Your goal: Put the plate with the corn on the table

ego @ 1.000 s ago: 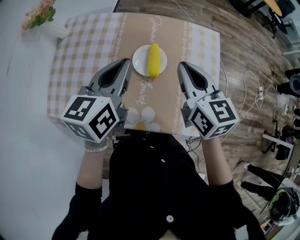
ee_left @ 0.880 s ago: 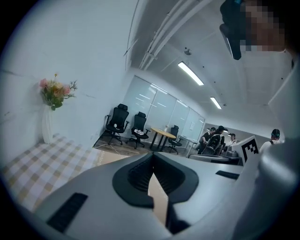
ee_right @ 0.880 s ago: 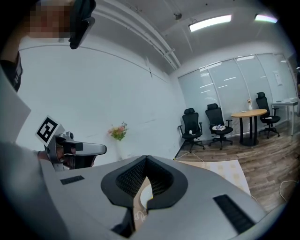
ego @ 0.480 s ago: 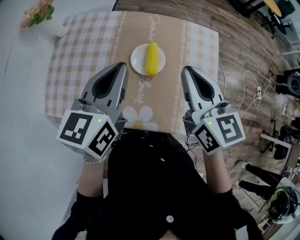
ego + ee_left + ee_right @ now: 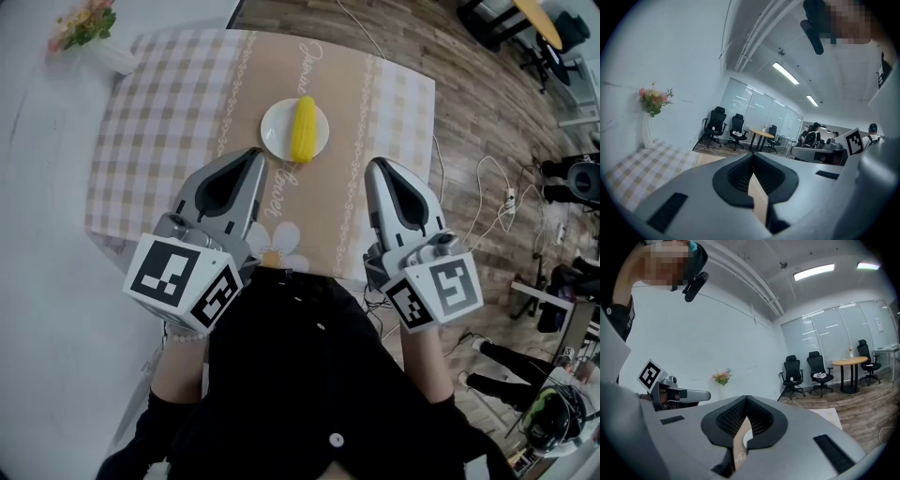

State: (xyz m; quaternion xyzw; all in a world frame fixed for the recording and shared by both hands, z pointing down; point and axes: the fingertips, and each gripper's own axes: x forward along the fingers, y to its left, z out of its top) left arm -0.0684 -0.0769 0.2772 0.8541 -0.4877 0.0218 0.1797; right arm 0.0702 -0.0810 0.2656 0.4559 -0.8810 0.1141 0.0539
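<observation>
A white plate (image 5: pixel 277 139) rests on the tan runner of the table (image 5: pixel 169 103), and a yellow corn cob (image 5: pixel 302 129) lies on it. Both grippers hover over the near edge, short of the plate and tilted up. The left gripper (image 5: pixel 255 153) is shut and holds nothing; it sits to the plate's near left. To the near right, the right gripper (image 5: pixel 373 165) is shut and empty too. In the left gripper view the left gripper's (image 5: pixel 752 155) jaws meet at the tips. The right gripper view shows the right gripper (image 5: pixel 746 398) the same way.
A white vase of flowers (image 5: pixel 92 39) stands at the table's far left corner by the wall. Cables (image 5: pixel 487 187) run over the wood floor to the right. Office chairs (image 5: pixel 725 127) and a round table (image 5: pixel 761 137) stand far behind.
Both grippers have drawn back from the plate toward the person's body. The plate and corn have stayed put on the runner.
</observation>
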